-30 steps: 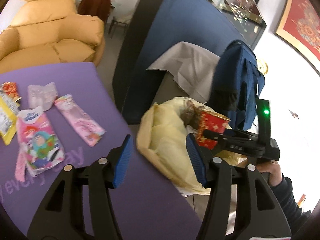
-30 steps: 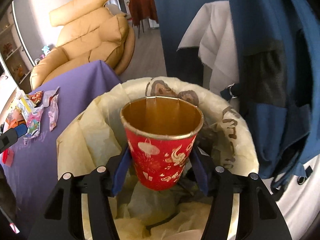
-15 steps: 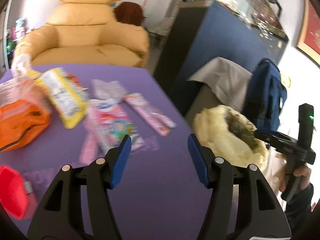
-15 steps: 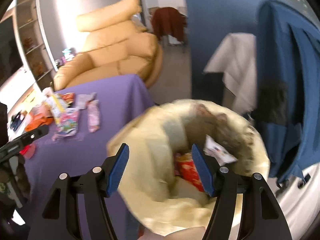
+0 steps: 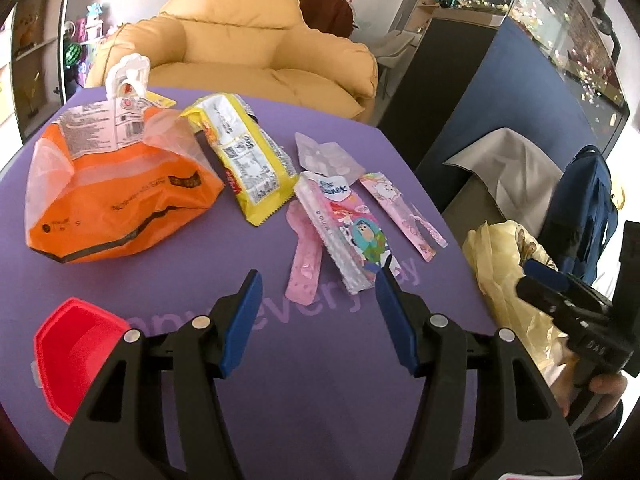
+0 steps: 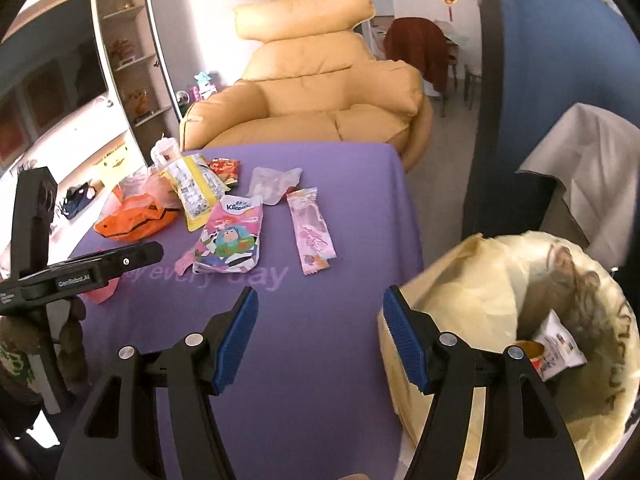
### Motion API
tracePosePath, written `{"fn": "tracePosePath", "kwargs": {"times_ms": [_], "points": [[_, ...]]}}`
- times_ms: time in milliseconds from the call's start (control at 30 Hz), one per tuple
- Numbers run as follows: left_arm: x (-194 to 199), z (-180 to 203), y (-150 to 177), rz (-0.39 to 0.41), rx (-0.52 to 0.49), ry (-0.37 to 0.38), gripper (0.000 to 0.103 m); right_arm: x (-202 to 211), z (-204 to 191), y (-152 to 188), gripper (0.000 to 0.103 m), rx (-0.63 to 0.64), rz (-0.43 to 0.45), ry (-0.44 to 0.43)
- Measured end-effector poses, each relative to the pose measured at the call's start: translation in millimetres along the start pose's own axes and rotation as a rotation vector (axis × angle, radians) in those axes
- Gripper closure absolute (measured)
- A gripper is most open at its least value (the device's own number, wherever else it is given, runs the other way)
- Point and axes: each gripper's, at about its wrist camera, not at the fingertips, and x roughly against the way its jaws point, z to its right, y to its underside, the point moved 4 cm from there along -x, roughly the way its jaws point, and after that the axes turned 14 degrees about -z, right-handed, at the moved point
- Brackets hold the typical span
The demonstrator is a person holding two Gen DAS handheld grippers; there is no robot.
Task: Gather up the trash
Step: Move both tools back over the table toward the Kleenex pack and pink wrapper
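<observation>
Purple table [image 5: 320,380] holds trash. Left gripper [image 5: 318,312] above table, fingers wide, holding nothing. Right gripper [image 6: 320,336] at table edge beside yellow trash bag [image 6: 472,280], fingers wide, holding nothing. Orange bag [image 5: 116,204], yellow wrapper [image 5: 248,164], cartoon wrapper [image 5: 352,232], pink wrapper [image 5: 404,216] lie on table. Red cup [image 6: 534,354] inside bag, just off table.

Bright daylight floods both views, sharp at the centre. Fisheye bending curves the edges, and white glare blows out the far right.
</observation>
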Motion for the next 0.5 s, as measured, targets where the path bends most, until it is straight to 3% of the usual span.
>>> {"fn": "tracePosePath", "kwargs": {"times_ms": [267, 500], "points": [[-28.7, 26.8, -29.1, -0.027, -0.01, -0.035, 0.047, -6.8, 23.5, -7.0, 0.042, -0.083, 0.031, 0.034], [-67.7, 43.1, -54.6, -0.031, -0.023, -0.192, 0.047, -1.4, 42.7, -2.0, 0.041, -0.134, 0.046, 0.021]]}}
